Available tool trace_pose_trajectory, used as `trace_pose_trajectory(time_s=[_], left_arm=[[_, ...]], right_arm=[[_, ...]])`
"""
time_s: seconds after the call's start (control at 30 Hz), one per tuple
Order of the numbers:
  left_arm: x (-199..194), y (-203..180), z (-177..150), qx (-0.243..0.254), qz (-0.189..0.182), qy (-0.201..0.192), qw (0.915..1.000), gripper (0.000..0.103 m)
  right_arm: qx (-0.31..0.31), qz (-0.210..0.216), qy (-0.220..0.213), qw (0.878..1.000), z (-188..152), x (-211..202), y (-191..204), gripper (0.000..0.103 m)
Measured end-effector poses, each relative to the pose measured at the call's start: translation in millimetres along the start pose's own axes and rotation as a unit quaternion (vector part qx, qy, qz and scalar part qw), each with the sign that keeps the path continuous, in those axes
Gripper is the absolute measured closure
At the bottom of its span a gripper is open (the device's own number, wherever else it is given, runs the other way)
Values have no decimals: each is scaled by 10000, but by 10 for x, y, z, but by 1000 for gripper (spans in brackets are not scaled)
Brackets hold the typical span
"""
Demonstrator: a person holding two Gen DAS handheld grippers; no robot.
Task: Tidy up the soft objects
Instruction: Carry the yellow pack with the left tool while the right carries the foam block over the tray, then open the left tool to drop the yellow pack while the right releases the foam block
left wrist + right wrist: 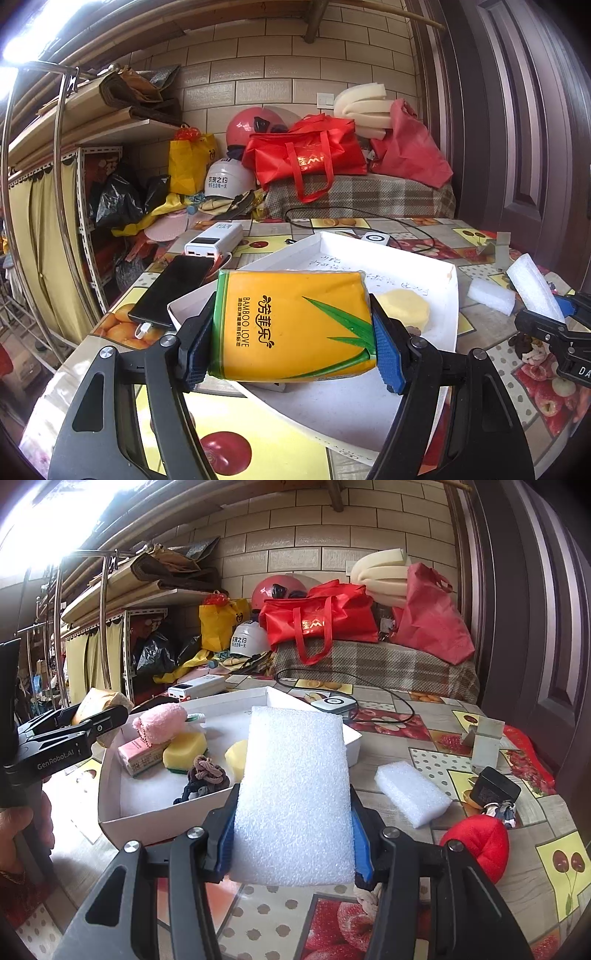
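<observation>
My left gripper (pixel 291 339) is shut on a yellow tissue pack (pixel 295 306), both blue pads pressing its sides, above the near left part of the white tray (pixel 448 291). My right gripper (pixel 293 838) is shut on a white foam block (pixel 295 775), held over the table just right of the tray (pixel 110 823). Inside the tray lie a pink plush (pixel 162 718), a small tissue packet (pixel 138 757), two yellow sponges (pixel 184 747), (pixel 236 755) and knotted hair ties (pixel 207 775). The right wrist view shows the left gripper (pixel 99 720) at the tray's left edge.
A second white foam block (pixel 412 792), a red plush (pixel 476 843) and a black charger (pixel 495 788) lie on the table to the right. A phone (pixel 173 288), a power bank (pixel 214 240) and a cable (pixel 388 698) sit behind the tray. Bags and helmets crowd the back.
</observation>
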State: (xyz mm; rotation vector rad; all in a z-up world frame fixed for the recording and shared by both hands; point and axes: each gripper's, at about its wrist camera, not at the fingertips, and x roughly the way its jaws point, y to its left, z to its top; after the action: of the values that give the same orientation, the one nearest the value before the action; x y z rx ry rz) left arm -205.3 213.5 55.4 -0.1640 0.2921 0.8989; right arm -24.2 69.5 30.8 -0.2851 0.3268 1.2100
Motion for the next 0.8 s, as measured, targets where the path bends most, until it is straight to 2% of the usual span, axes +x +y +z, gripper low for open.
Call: trace_pose_trajectory(time_s=[0.27, 0.47, 0.63, 0.8], left_arm=[[124, -7, 50, 79, 161, -55, 9998, 30], [341, 11, 134, -12, 334, -63, 9994, 29], [512, 66, 189, -200, 405, 11, 9990, 29], [592, 25, 207, -119, 397, 120, 9991, 29]], right_arm=[[110, 112, 73, 9999, 117, 259, 103, 52], [158, 170, 191, 9995, 276, 628, 258, 52], [89, 29, 197, 9998, 420, 928, 368, 52], [182, -88, 292, 9994, 538, 1201, 387, 52]])
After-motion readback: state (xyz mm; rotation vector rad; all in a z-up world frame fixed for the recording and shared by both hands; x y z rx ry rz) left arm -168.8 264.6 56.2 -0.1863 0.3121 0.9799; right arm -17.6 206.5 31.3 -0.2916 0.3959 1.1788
